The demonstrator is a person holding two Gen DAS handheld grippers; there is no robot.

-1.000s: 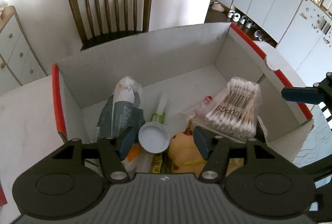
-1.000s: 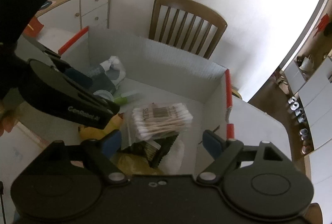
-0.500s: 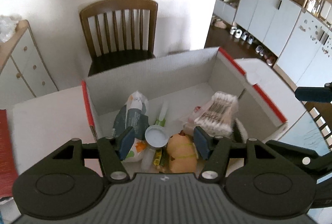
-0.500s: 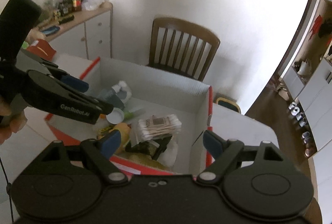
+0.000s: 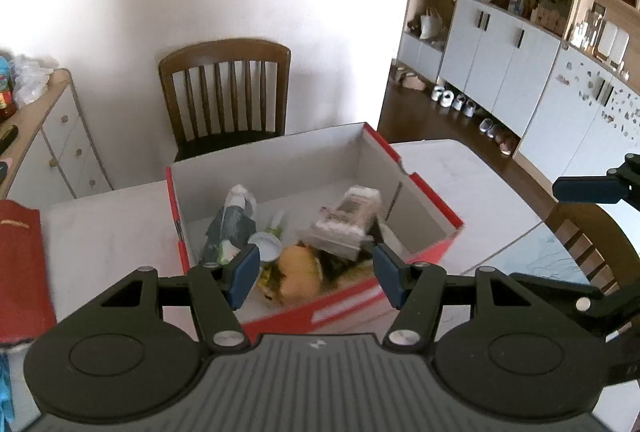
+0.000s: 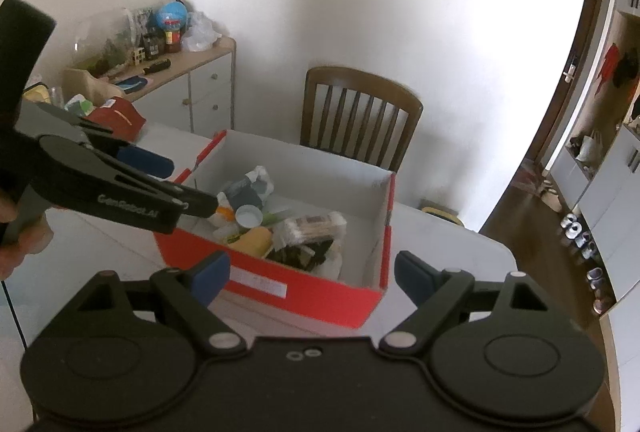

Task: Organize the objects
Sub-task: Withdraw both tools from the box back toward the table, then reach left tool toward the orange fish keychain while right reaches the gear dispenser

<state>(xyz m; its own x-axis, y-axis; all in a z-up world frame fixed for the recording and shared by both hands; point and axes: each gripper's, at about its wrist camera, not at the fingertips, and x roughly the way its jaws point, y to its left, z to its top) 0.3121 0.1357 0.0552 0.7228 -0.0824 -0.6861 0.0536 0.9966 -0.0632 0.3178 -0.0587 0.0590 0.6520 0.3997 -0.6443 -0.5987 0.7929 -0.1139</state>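
A red cardboard box (image 5: pixel 280 171) with a white inside stands on the white table (image 5: pixel 108 232). In it lie a pack of cotton swabs (image 5: pixel 346 218), a yellow plush toy (image 5: pixel 298 272), a white cap (image 5: pixel 264 246), a dark pouch (image 5: pixel 230 228) and a green tube (image 5: pixel 276 224). My left gripper (image 5: pixel 316 278) hovers open above the box's near wall, nothing between its blue pads. My right gripper (image 6: pixel 312 274) hangs above the near side of the box (image 6: pixel 320 296); its jaws are opening and hold nothing. The left gripper (image 6: pixel 176 183) shows at the left of the right wrist view.
A wooden chair (image 5: pixel 226 95) stands behind the table against the white wall. A sideboard (image 6: pixel 192 71) with clutter is at the left. A red object (image 5: pixel 22 272) lies on the table's left edge. Another chair (image 5: pixel 592 236) and white cabinets (image 5: pixel 500 71) are to the right.
Both grippers have risen and drawn back from the box, so it looks smaller and its red front wall shows. The right jaws have widened a little.
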